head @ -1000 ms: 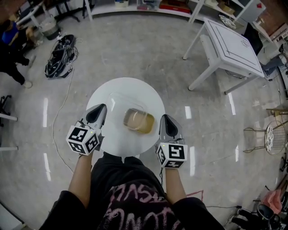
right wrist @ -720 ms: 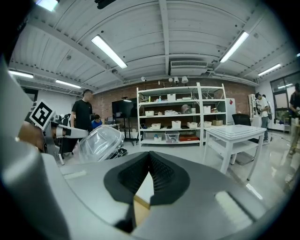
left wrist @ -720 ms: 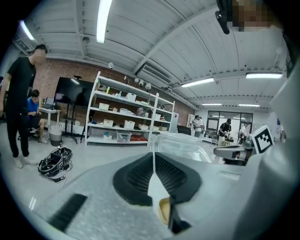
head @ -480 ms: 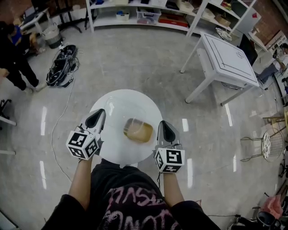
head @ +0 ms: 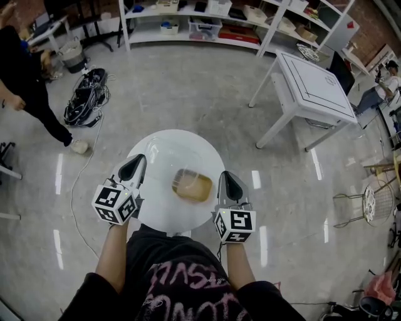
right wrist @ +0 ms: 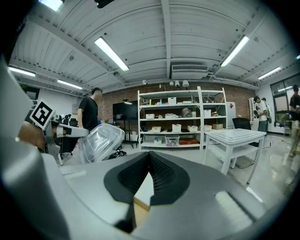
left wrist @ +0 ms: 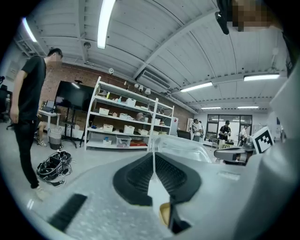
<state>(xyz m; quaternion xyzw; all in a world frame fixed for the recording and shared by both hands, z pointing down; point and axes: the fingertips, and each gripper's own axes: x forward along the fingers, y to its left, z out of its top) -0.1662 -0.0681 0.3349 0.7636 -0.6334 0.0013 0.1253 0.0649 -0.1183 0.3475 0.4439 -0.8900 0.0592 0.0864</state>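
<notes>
A small round white table [head: 160,210] stands right in front of the person, on a glossy grey floor [head: 188,94] that mirrors the ceiling lights. The left hand-held gripper [head: 140,158] hangs over the table's left edge and the right hand-held gripper [head: 224,174] over its right edge. Each has its jaws pressed together with nothing between them, as the left gripper view [left wrist: 153,154] and the right gripper view [right wrist: 149,161] show. Between the two, near the table's middle and apart from both, lies a clear plastic box with tan contents [head: 192,185].

Farther out, a bundle of black cables [head: 84,94] lies on the floor to the left, beside a person in black [head: 31,88]. A white square table [head: 313,84] stands to the right. White shelf racks [head: 207,19] loaded with bins line the far brick wall [right wrist: 119,105].
</notes>
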